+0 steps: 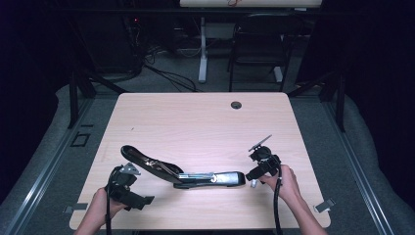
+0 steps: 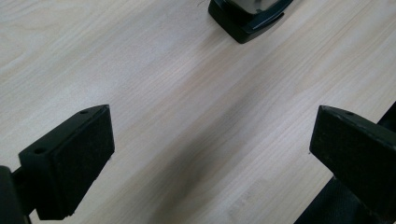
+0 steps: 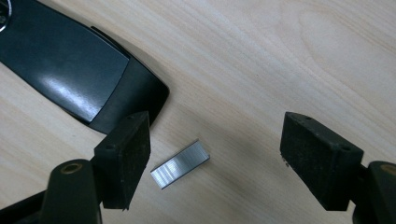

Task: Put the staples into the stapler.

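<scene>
Staple strip (image 3: 180, 164): lies flat on the bench (image 1: 195, 117), just off the stapler's (image 1: 183, 174) black end, between the right tool's (image 3: 212, 163) open jaws, nearer one pad; long axis askew to the gap. Nothing gripped. Right tool angled steeply down. Left tool (image 2: 210, 158): wide open, empty, over bare bench.
</scene>
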A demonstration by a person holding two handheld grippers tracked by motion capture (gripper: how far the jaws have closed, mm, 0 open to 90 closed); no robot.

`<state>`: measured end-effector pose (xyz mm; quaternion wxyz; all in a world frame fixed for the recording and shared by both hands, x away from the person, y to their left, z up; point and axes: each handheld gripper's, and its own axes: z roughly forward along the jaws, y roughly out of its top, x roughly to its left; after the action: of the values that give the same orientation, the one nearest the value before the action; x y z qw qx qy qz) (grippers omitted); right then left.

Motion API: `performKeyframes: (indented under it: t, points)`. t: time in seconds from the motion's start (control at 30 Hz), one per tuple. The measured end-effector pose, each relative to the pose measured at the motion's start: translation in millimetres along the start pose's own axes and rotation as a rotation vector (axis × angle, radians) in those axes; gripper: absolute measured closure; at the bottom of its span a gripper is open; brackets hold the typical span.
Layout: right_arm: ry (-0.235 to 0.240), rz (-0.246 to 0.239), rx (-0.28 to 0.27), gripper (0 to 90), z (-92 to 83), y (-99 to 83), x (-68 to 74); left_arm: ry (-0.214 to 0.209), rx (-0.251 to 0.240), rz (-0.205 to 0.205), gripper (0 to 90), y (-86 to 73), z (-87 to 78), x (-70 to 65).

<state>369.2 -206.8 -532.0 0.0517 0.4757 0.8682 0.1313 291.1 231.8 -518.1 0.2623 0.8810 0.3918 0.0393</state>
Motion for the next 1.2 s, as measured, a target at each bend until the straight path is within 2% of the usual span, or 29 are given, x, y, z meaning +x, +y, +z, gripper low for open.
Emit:
performKeyframes:
  t: [0.1,0.27,0.3,0.33,0.37,0.4,0.5,0.57,0.6,0.67,0.7,0.73,0.83,0.93,0.97,1.0,1.03,1.07,1.2]
  points:
    - [0.007,0.018,-0.017,26.3,3.8,0.1,1.9,0.009,0.005,0.014,0.1,1.0,0.1,-0.1]
    - [-0.012,-0.003,0.019,29.3,8.7,0.1,6.2,0.010,0.006,0.011,0.1,1.0,0.4,-0.4]
    - [-0.016,0.008,0.005,30.1,10.5,-0.7,7.8,0.007,0.007,0.007,0.1,0.6,0.4,-0.5]
    - [-0.008,-0.009,0.028,30.8,9.4,0.3,7.3,0.008,0.008,0.009,0.1,0.5,0.4,-0.3]
    - [-0.021,-0.014,0.033,31.0,9.8,0.4,7.5,0.008,0.008,0.008,0.1,0.5,0.3,-0.2]
    - [-0.014,-0.021,0.042,31.5,9.7,0.3,7.1,0.002,0.006,0.006,0.1,0.5,0.3,-0.1]
    - [-0.010,-0.016,0.059,31.7,11.3,-1.0,4.5,-0.002,0.004,0.008,0.1,1.0,0.6,0.2]
    - [-0.012,-0.029,0.091,32.7,11.1,-1.2,1.3,-0.003,0.004,0.003,0.1,0.8,1.1,-0.5]
    - [-0.008,-0.015,0.076,33.3,12.2,-2.6,0.7,-0.005,0.005,0.004,0.1,0.9,1.1,-0.4]
    - [-0.020,-0.037,0.106,35.0,9.9,-2.0,-1.5,-0.002,0.007,0.009,0.1,0.9,0.8,0.2]
    - [-0.020,-0.033,0.102,35.4,9.9,-2.4,-2.0,-0.001,0.008,0.008,0.1,0.9,0.8,0.3]
    - [-0.021,-0.006,0.067,35.8,11.7,-4.2,-1.1,0.000,0.006,0.007,0.1,0.9,1.0,0.4]
    - [-0.018,-0.009,0.075,37.9,9.4,-4.2,-4.5,-0.002,0.009,0.008,0.1,1.2,1.1,0.2]
    - [0.024,0.036,0.032,40.5,9.8,-5.3,-6.5,-0.009,0.005,0.008,0.1,1.4,1.1,-0.3]
    - [0.023,0.029,0.038,42.0,8.8,-4.6,-7.6,-0.010,0.004,0.009,0.1,1.5,1.3,-0.3]
    - [0.033,0.043,0.028,45.7,7.8,-4.1,-7.9,-0.009,0.005,0.010,0.1,1.4,1.2,-0.1]
    - [0.043,0.070,-0.015,48.2,9.5,-4.9,-7.0,-0.005,0.004,0.009,0.1,1.3,1.1,-0.2]
    - [0.044,0.045,0.029,49.7,6.1,-3.0,-8.8,-0.004,0.004,0.009,0.1,1.2,1.1,-0.1]
    - [0.049,0.057,0.018,58.9,5.4,-3.4,-7.5,-0.007,0.008,0.012,0.1,1.3,1.5,-0.5]
